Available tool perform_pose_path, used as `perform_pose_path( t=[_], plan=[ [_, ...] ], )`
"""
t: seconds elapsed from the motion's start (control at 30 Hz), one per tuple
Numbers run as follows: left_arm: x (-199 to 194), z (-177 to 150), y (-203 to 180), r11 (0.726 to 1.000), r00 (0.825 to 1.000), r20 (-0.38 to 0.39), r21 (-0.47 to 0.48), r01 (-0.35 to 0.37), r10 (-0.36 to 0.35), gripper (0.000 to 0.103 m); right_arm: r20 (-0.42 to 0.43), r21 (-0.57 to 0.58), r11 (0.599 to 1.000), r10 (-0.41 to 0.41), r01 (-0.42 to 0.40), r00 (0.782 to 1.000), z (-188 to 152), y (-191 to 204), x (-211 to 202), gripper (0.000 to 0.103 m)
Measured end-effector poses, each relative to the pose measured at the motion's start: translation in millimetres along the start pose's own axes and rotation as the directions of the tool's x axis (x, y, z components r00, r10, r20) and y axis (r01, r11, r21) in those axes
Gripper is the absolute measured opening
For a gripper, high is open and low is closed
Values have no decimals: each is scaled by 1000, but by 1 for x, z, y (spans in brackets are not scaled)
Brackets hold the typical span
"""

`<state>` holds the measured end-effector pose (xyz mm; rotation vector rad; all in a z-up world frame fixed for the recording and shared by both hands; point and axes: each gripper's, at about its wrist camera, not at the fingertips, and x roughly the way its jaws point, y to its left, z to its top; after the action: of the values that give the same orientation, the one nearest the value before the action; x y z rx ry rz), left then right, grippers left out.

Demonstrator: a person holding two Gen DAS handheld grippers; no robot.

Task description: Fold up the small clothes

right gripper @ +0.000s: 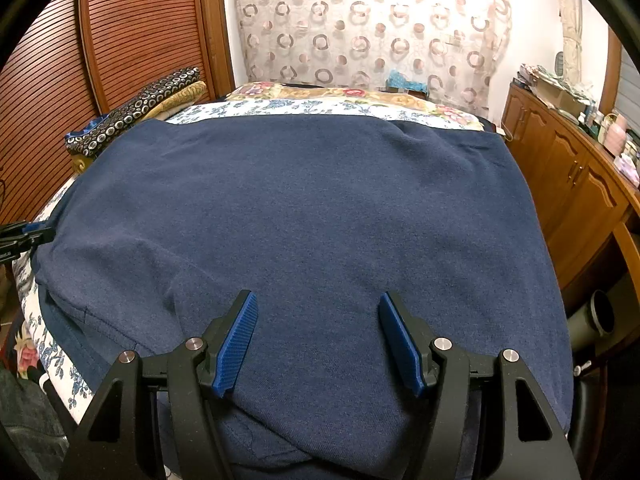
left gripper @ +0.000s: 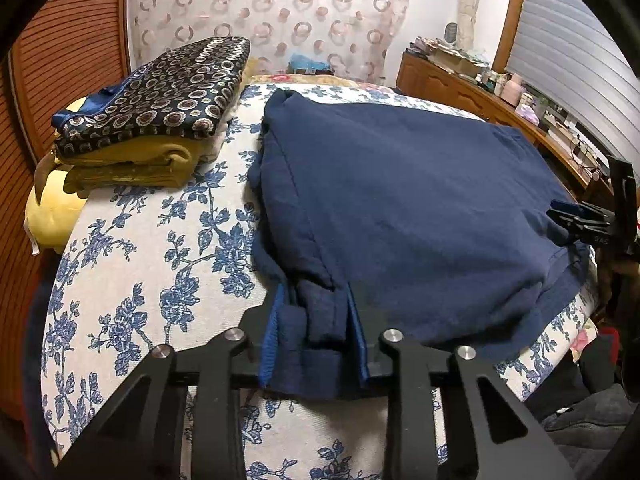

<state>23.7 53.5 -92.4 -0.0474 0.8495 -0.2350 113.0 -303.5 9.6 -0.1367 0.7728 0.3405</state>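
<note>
A navy blue garment (left gripper: 400,200) lies spread flat on the floral bed cover (left gripper: 140,280). My left gripper (left gripper: 314,332) is shut on a bunched fold at the garment's near left corner, and its blue pads press the cloth from both sides. In the right wrist view the same garment (right gripper: 320,200) fills the middle. My right gripper (right gripper: 320,340) hovers open over its near edge, with the pads wide apart and pressing on nothing. The right gripper (left gripper: 580,220) also shows at the garment's right edge, and the left gripper (right gripper: 24,236) at the far left.
A stack of folded clothes (left gripper: 160,100), with a dark ring-patterned piece on top of mustard ones, sits at the bed's back left beside a yellow pillow (left gripper: 52,208). A wooden sideboard (right gripper: 560,184) crowded with small items runs along the right. A slatted wooden door (right gripper: 120,40) stands at the left.
</note>
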Motion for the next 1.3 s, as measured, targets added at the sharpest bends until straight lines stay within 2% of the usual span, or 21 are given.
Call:
perform_pose_path(
  t=[0.1, 0.2, 0.33, 0.5, 0.7, 0.87, 0.97, 1.13, 1.2, 1.23, 1.3],
  plan=[
    [2, 2, 0, 1000, 1000, 1, 7, 9, -9, 17, 0, 0, 1000, 1, -1, 1000, 0, 0, 0, 66],
    [-1, 9, -4, 999, 999, 24, 11, 30, -30, 13, 0, -1, 1000, 2, -2, 1000, 0, -1, 0, 66],
    [-12, 26, -15, 998, 994, 89, 37, 58, -61, 12, 3, 2, 1000, 7, -7, 1000, 1, -4, -3, 66],
    [-22, 67, -39, 990, 980, 165, 100, 101, -116, 12, 55, 38, 999, -20, 18, 998, -2, -16, -24, 66],
    [-22, 117, -86, 967, 956, 206, 190, 170, -208, 11, 90, 85, 991, -109, 101, 990, -14, -43, -54, 66],
    [-17, 153, -138, 927, 930, 194, 278, 254, -313, 11, 116, 129, 982, -151, 136, 982, -25, -60, -76, 66],
    [-11, 169, -181, 892, 916, 168, 344, 293, -365, 11, 123, 143, 978, -169, 152, 978, -29, -60, -82, 66],
    [-12, 183, -244, 833, 887, 132, 428, 351, -442, 11, 144, 167, 973, -183, 158, 972, -33, -57, -90, 66],
    [-12, 185, -258, 815, 875, 117, 438, 379, -470, 13, 148, 178, 972, -182, 154, 972, -37, -58, -92, 66],
    [-10, 185, -262, 807, 871, 102, 441, 394, -481, 14, 148, 181, 971, -183, 155, 972, -38, -54, -92, 66],
    [-3, 187, -268, 796, 869, 71, 443, 412, -489, 29, 146, 185, 971, -180, 152, 973, -39, -52, -89, 66]
  ],
)
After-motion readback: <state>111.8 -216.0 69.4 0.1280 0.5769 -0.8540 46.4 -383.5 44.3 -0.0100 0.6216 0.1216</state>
